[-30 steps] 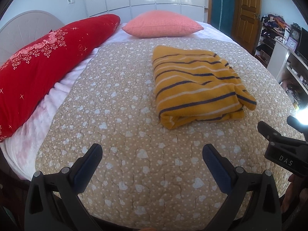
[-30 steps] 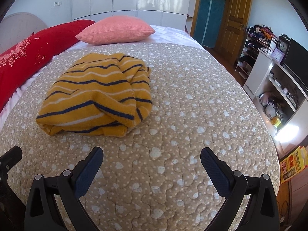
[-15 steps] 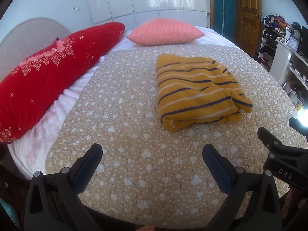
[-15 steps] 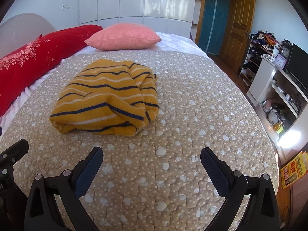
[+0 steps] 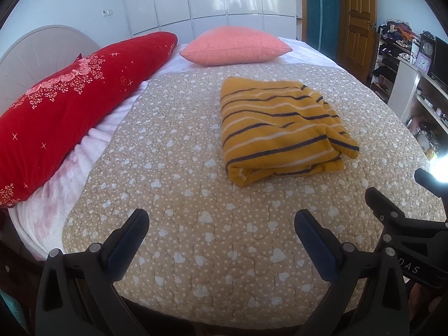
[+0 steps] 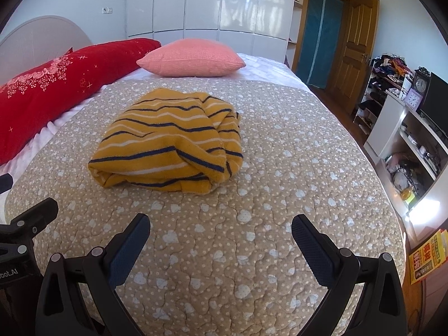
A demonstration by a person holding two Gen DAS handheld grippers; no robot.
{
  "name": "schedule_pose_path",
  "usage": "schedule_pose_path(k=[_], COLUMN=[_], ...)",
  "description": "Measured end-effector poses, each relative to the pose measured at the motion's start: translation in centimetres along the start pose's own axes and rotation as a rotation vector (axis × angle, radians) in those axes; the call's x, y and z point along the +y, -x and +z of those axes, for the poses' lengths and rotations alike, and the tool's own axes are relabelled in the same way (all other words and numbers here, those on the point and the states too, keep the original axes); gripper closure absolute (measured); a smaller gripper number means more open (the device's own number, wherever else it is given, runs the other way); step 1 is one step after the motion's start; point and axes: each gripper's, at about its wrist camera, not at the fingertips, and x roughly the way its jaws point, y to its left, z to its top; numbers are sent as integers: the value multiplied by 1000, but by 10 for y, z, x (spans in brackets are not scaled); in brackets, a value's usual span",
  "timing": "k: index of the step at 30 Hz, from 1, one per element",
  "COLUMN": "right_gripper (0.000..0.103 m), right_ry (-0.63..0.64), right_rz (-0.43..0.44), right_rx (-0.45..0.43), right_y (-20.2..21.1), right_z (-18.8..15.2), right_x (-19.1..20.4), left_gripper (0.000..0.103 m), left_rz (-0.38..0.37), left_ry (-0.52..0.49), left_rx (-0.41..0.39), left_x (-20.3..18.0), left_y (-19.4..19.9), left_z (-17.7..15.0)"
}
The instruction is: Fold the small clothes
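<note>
A yellow garment with navy and white stripes [image 5: 280,128] lies folded in a thick bundle on the beige heart-print quilt [image 5: 182,168]; it also shows in the right wrist view [image 6: 170,142]. My left gripper [image 5: 221,224] is open and empty, held well short of the garment near the foot of the bed. My right gripper [image 6: 219,224] is open and empty too, also back from the garment. The right gripper's black frame shows at the left wrist view's right edge [image 5: 406,224].
A long red pillow [image 5: 70,106] lies along the bed's left side, a pink pillow [image 5: 235,46] at the head. White shelves with clutter [image 6: 406,145] and a wooden door [image 6: 350,50] stand to the right. A yellow box [image 6: 427,254] lies on the floor.
Both grippers have drawn back and up from the bed, so the garment looks smaller and farther. The garment has not moved. Both jaws stay open.
</note>
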Motion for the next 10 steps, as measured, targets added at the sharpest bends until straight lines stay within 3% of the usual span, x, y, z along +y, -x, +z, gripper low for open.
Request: schedule_pose_path(k=[10], right_gripper=[0], right_ry=[-21], right_rz=[7], right_rx=[25], right_y=[-15], right_z=[1], right_x=[-8], left_gripper=[0], left_rz=[-25], left_ry=[8], left_rx=[12], left_x=[0], left_y=[-14], left_z=[2])
